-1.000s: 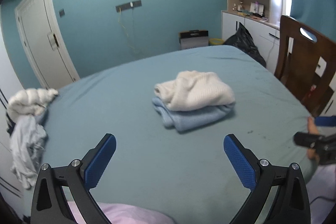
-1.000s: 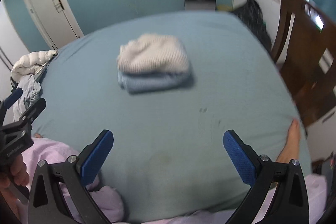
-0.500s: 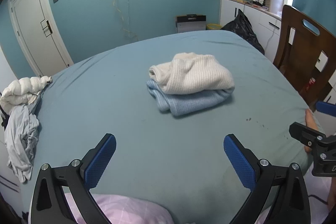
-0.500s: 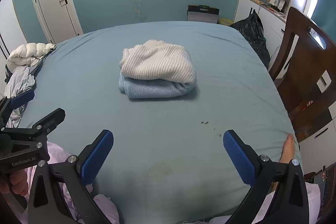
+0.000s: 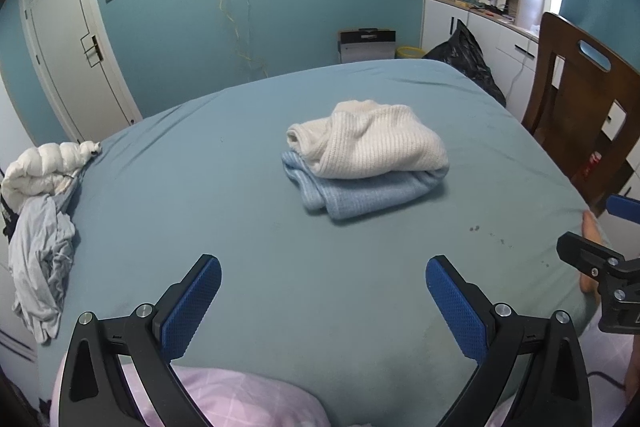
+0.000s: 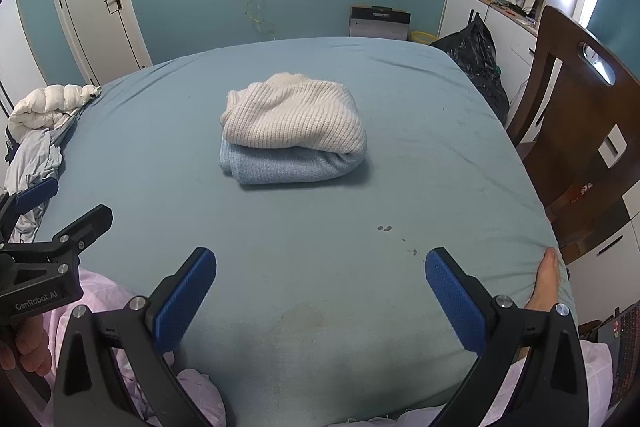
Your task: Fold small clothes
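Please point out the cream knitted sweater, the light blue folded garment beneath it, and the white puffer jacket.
cream knitted sweater (image 6: 296, 119), right wrist view, ribbed top surface
light blue folded garment (image 6: 280, 167), right wrist view, front folded edge
white puffer jacket (image 5: 40, 167), left wrist view, quilted bulge

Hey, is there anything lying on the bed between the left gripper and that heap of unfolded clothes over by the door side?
Nothing visible. The left gripper is open and empty, and only bare bed sheet lies between it and the unfolded clothes at the bed's left edge. The folded stack sits off to the other side.
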Motion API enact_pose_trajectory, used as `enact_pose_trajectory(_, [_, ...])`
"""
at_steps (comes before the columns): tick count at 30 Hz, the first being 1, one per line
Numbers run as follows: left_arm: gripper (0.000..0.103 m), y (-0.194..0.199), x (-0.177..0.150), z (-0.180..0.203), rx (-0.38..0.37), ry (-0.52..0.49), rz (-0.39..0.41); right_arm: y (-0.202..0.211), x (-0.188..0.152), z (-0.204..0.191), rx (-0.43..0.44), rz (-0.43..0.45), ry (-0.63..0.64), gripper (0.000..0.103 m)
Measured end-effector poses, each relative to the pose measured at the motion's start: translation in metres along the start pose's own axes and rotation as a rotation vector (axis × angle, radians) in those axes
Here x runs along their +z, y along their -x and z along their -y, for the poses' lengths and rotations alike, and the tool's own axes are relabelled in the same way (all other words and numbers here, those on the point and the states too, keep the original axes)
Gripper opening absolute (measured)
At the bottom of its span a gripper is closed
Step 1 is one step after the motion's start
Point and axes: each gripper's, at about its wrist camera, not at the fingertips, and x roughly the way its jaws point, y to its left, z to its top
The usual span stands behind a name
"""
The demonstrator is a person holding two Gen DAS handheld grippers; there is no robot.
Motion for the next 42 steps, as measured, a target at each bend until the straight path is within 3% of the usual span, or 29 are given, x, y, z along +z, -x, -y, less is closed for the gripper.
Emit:
enact_pose_trajectory(26, [0.103, -0.002, -0.006, 0.009, -0.009, -0.038, -0.009, 0.002, -0.003, -0.002, 0.011, -0.028, 0.000, 0.102])
enact_pose_trajectory(42, [0.103, -0.003, -0.006, 0.006, -0.036, -0.006, -0.014, 0.001, -0.005, -0.002, 0.014, -0.040, 0.001, 0.102])
